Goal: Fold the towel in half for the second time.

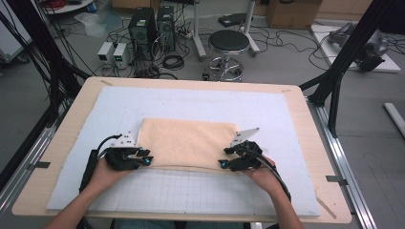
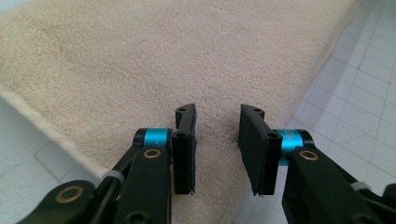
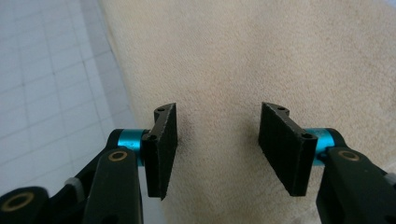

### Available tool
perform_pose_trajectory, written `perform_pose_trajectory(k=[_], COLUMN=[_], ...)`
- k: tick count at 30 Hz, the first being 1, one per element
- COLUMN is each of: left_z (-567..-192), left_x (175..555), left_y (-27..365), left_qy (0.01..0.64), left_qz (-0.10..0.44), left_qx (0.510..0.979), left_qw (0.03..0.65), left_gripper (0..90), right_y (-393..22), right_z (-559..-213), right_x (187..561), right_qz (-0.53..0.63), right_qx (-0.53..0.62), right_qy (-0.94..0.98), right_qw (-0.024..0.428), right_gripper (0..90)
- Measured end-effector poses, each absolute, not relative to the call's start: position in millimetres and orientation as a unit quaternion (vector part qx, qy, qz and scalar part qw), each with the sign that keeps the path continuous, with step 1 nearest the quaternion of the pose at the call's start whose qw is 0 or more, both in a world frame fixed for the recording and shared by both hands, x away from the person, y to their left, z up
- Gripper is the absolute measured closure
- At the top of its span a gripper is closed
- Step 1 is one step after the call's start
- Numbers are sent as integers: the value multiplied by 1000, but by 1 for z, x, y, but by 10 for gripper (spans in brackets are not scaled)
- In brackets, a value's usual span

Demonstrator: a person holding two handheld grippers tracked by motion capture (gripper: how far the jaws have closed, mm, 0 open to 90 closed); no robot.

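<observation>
I have the towel [image 1: 188,142] lying flat at the middle of the white mat [image 1: 191,102], folded into a rectangle, its near edge between my two grippers. The left gripper [image 2: 217,149] and right gripper [image 3: 217,149] both hang over that edge with jaws apart, nothing pinched. It looks a soft, light, limp terry cloth, cream and nubbly; I judge it will sag and drape, so I would pinch its near corners, through all layers.
</observation>
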State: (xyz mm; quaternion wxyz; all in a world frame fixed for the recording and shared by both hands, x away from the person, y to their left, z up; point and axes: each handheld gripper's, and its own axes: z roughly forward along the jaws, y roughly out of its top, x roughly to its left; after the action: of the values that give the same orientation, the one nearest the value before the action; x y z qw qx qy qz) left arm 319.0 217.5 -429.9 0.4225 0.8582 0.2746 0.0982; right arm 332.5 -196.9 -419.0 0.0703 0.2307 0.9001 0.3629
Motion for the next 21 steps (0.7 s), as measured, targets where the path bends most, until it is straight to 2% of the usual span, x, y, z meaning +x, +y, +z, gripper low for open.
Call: perform_pose_trajectory(k=[14, 18, 21], left_z=[-433, -430, -427], left_x=[314, 313, 315], left_y=[218, 217, 216], left_qy=[262, 266, 277], left_qz=[113, 118, 121], left_qx=[865, 860, 850], left_qw=[413, 419, 432], left_gripper=[637, 518, 466], right_y=[-206, -209, -212], right_z=[-433, -429, -424], right_x=[325, 326, 330], right_qz=[383, 395, 401], right_qx=[234, 249, 263], right_qy=[890, 880, 873], right_qw=[85, 83, 92], right_gripper=[460, 377, 326])
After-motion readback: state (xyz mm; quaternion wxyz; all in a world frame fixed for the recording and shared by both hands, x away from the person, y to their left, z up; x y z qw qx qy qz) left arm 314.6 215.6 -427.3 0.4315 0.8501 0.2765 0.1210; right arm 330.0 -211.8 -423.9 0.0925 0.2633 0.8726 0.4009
